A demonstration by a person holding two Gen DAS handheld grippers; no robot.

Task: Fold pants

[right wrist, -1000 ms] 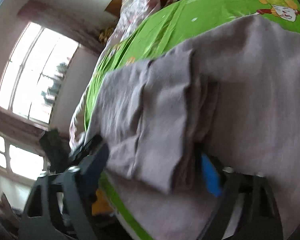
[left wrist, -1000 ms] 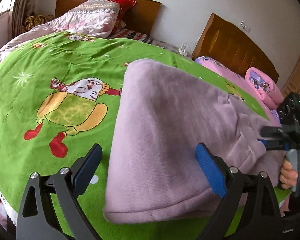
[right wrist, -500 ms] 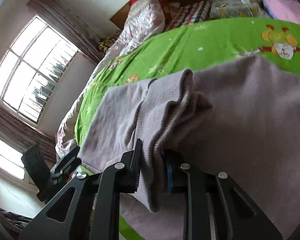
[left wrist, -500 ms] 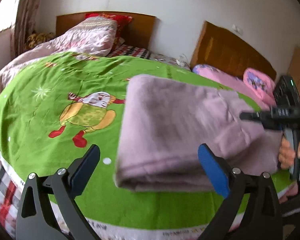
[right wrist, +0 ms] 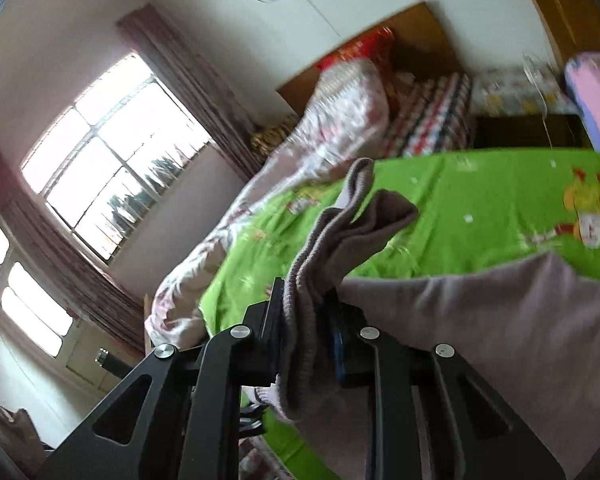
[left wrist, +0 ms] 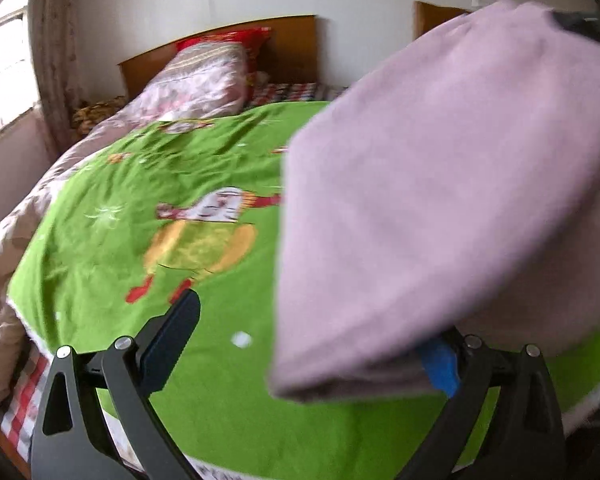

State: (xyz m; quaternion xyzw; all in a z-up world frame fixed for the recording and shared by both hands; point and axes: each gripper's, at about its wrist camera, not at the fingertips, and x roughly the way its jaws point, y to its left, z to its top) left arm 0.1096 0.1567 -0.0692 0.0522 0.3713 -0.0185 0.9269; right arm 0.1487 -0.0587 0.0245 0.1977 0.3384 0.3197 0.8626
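The pale purple pants (left wrist: pixel 440 184) are folded over and lifted off the green bedspread (left wrist: pixel 172 216) at their right end. My left gripper (left wrist: pixel 312 344) is open; its right finger (left wrist: pixel 440 364) sits under the pants' near edge, its left finger (left wrist: pixel 168 344) is clear of the cloth. My right gripper (right wrist: pixel 304 320) is shut on the bunched waistband end of the pants (right wrist: pixel 324 248) and holds it raised above the bed; the rest of the pants (right wrist: pixel 500 320) hangs to the right.
A pink floral quilt (left wrist: pixel 196 80) and red pillow (left wrist: pixel 228 38) lie at the wooden headboard (left wrist: pixel 292 40). A window with curtains (right wrist: pixel 112 152) is on the left. The bed's near edge (left wrist: pixel 220 468) runs below the left gripper.
My right gripper has lifted the gripped end of the pants up off the bed. The pants now rise toward the upper right in the left wrist view. My left gripper stays open.
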